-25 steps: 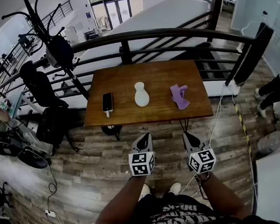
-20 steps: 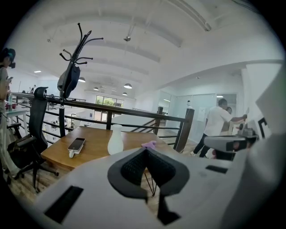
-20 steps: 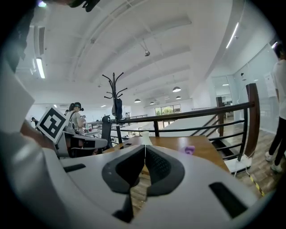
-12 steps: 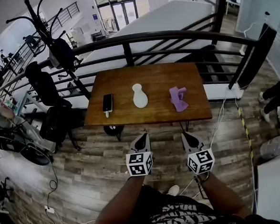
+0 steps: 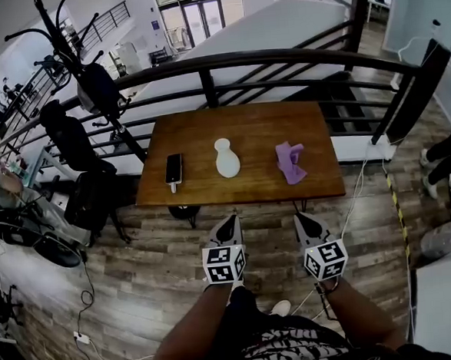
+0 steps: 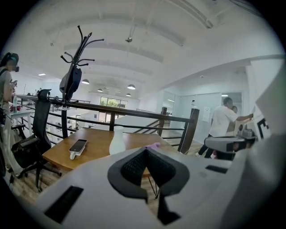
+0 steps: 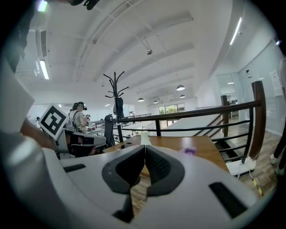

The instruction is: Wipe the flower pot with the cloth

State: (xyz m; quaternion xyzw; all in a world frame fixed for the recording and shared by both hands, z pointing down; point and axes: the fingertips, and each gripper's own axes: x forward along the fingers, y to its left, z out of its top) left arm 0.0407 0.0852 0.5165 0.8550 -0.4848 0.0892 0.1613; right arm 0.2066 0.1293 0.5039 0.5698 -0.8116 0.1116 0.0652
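Head view | left gripper [image 5: 230,218], right gripper [image 5: 297,217] closed — flower pot [image 5: 226,159], cloth [image 5: 290,162] untouched

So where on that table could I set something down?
Bare wood lies between the phone and the flower pot, between pot and cloth, and along the table's far edge by the railing. Chairs crowd the floor at its left.

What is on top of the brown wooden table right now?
A black phone at the left, a white flower pot in the middle, a crumpled purple cloth at the right. Whatever lies beneath the cloth's folds is covered.
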